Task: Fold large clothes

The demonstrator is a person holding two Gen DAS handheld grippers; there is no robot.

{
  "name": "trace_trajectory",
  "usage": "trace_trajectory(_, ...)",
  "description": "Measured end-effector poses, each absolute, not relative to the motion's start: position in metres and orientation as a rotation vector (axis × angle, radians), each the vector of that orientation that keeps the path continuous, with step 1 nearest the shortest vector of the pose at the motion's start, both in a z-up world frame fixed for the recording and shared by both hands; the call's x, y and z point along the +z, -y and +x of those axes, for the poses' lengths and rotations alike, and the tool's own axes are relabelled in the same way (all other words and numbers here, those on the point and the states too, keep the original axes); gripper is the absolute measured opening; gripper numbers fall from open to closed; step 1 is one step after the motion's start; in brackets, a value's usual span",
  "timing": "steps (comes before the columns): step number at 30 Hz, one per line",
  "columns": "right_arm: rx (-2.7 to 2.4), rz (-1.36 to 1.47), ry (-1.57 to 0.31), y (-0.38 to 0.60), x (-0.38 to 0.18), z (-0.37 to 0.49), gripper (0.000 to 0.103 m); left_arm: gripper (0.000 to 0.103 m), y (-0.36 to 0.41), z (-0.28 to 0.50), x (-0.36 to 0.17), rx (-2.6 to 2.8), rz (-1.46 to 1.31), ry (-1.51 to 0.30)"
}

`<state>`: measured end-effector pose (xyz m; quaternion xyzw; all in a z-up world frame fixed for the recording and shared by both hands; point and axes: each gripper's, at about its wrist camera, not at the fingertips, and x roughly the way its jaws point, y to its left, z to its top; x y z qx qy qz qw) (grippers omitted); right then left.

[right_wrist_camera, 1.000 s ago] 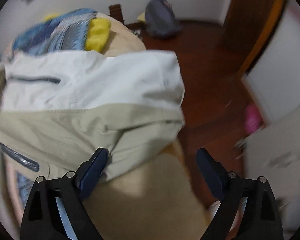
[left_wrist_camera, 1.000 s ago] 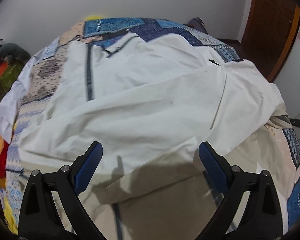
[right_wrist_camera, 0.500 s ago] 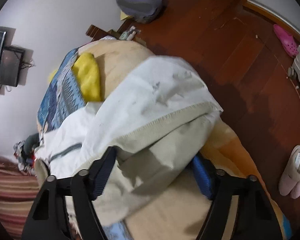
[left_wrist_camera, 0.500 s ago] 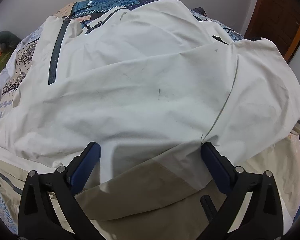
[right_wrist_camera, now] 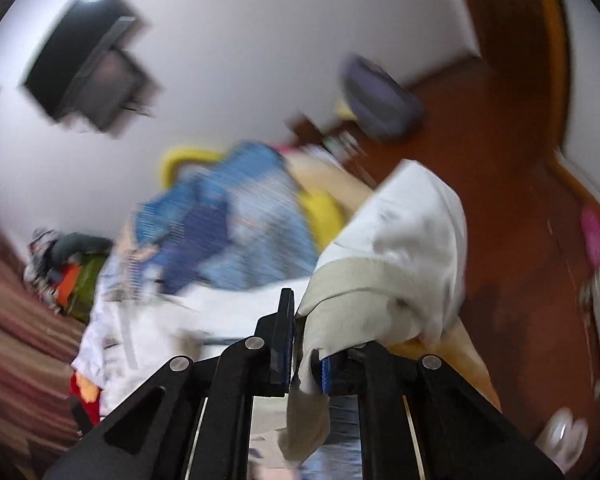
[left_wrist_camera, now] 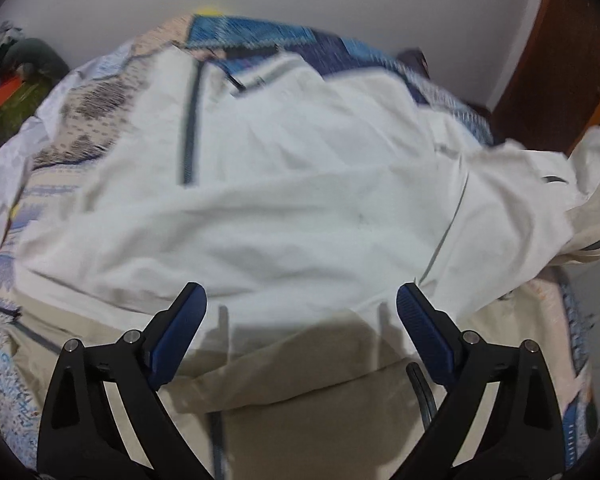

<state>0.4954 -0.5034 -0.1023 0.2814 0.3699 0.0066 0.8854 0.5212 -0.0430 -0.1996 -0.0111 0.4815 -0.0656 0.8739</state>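
A large white and beige jacket (left_wrist_camera: 284, 208) with grey zippers lies spread over the patterned bed. My left gripper (left_wrist_camera: 300, 312) is open just above its white and beige seam, holding nothing. My right gripper (right_wrist_camera: 304, 344) is shut on the jacket's sleeve end (right_wrist_camera: 396, 264), white with a beige cuff, and holds it lifted above the bed. The sleeve (left_wrist_camera: 580, 184) shows raised at the right edge of the left wrist view.
A patchwork blue quilt (left_wrist_camera: 260, 36) covers the bed. Clothes piles (left_wrist_camera: 16, 68) sit at the left. A wooden door (left_wrist_camera: 560, 60) stands at the right. A wall TV (right_wrist_camera: 88, 68), a grey bag (right_wrist_camera: 380, 100) and slippers (right_wrist_camera: 564, 436) on the wood floor show in the right wrist view.
My right gripper closed on the sleeve end and lifted it, tilting upward. My left gripper pulled back from the jacket and stayed open.
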Motion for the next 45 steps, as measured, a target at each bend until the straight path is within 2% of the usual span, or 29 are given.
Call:
trace_trajectory(5,0.200,0.489,-0.658,0.416,-0.020,0.503,0.008,0.097,0.009,0.498,-0.159,-0.127,-0.085,-0.931)
trace_trajectory(10,0.381,0.440,-0.699,0.311,-0.013,0.518,0.008,0.097,-0.032,0.471,-0.125,-0.104,-0.116,-0.862)
trace_trajectory(15,0.492,0.413,-0.862,0.213,-0.082,0.530,0.008,0.097,-0.072,0.439,-0.113,-0.085,-0.133,-0.842)
trace_trajectory(20,0.455,0.293,-1.135,0.149,-0.204,0.535,0.008,0.097,-0.101,0.422,-0.127,-0.040,-0.108,-0.874)
trace_trajectory(22,0.397,0.212,-1.210,0.150,-0.241,0.527,0.008,0.097,-0.107,0.420,-0.136,-0.023,-0.107,-0.893)
trace_trajectory(24,0.401,0.164,-1.207,0.151,-0.259,0.519,0.008,0.097,-0.115,0.418,-0.147,-0.017,-0.130,-0.920)
trace_trajectory(31,0.410,-0.217,-1.170,0.145,-0.248,0.484,0.009,0.097,-0.108,0.438,-0.164,-0.082,-0.271,-0.992)
trace_trajectory(40,0.467,-0.031,-1.137,0.205,-0.229,0.462,0.009,0.097,-0.027,0.488,-0.146,-0.294,-0.250,-0.980)
trace_trajectory(45,0.477,0.075,-1.162,0.218,-0.238,0.467,0.009,0.097,0.024,0.526,-0.193,-0.248,-0.134,-1.092)
